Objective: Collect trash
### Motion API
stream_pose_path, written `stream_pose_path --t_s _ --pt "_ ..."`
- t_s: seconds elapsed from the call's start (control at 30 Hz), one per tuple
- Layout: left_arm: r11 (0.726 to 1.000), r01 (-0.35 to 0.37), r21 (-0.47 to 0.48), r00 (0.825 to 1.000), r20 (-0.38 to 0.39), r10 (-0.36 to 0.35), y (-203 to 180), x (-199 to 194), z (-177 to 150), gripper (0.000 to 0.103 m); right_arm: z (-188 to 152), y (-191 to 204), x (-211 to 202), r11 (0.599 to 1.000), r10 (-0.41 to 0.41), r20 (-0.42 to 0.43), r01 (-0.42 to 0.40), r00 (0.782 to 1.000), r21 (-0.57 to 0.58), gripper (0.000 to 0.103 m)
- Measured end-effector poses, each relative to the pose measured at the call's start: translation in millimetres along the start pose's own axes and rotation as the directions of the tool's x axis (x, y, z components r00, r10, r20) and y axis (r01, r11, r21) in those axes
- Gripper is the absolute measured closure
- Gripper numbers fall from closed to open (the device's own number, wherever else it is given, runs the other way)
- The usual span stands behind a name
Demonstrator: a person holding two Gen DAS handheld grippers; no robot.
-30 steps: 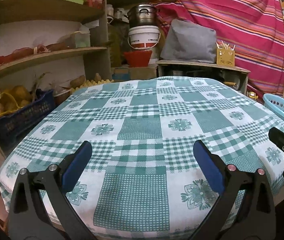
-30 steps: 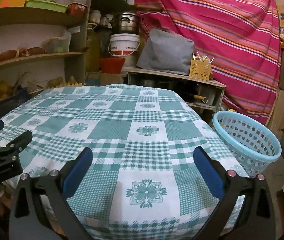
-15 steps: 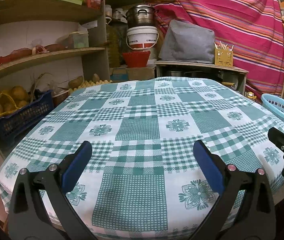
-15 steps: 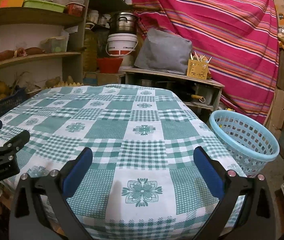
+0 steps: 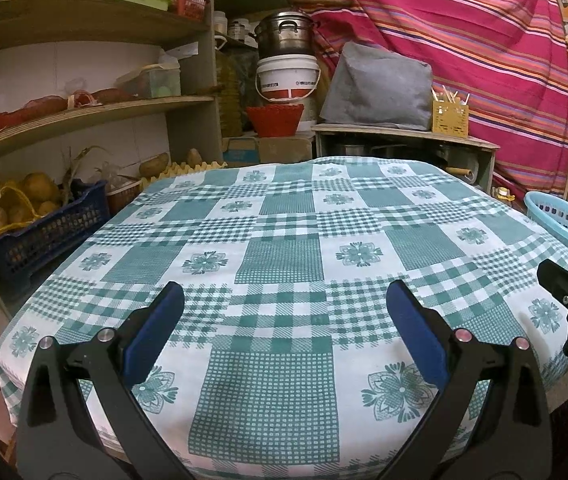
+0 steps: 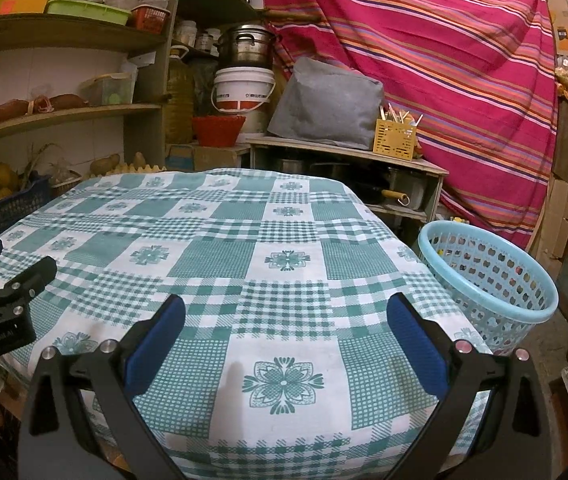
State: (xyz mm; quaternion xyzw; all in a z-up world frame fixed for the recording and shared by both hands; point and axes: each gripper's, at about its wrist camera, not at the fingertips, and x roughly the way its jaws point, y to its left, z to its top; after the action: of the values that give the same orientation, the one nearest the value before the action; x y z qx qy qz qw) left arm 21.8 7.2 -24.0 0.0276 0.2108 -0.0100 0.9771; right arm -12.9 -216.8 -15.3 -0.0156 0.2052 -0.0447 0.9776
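Observation:
A table with a green and white checked cloth (image 5: 284,248) fills both views; I see no trash lying on it. My left gripper (image 5: 284,312) is open and empty above the near edge of the table. My right gripper (image 6: 284,320) is open and empty above the near right part of the cloth (image 6: 243,256). A light blue plastic basket (image 6: 496,280) stands on the floor to the right of the table; small items show through its holes. The basket's rim also shows in the left wrist view (image 5: 560,216). Each gripper sees the other at its side.
Wooden shelves (image 5: 83,112) with boxes and a dark blue crate of produce (image 5: 39,232) stand at the left. A pot on a white bucket (image 5: 288,76), a grey cushion (image 5: 376,88) on a low bench and a striped pink cloth (image 5: 464,40) are behind the table.
Both grippers have drawn back and risen slightly, so the table looks a little farther away. Both stay open and empty.

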Motion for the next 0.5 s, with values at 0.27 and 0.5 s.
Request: stream_pose_path --t_s 0.27,0.5 --pt "1.000 -0.001 -0.003 1.000 0.002 0.001 1.8 -0.4 0.9 0.005 -0.4 -1.3 0.4 1.000 0.000 -0.002 0.000 1.000 -0.001 0.005" --pt "1.000 -0.005 -0.004 1.000 0.003 0.005 2.6 -0.8 1.0 0.005 -0.1 -0.5 0.5 1.000 -0.001 -0.001 0.001 1.000 -0.002 0.005"
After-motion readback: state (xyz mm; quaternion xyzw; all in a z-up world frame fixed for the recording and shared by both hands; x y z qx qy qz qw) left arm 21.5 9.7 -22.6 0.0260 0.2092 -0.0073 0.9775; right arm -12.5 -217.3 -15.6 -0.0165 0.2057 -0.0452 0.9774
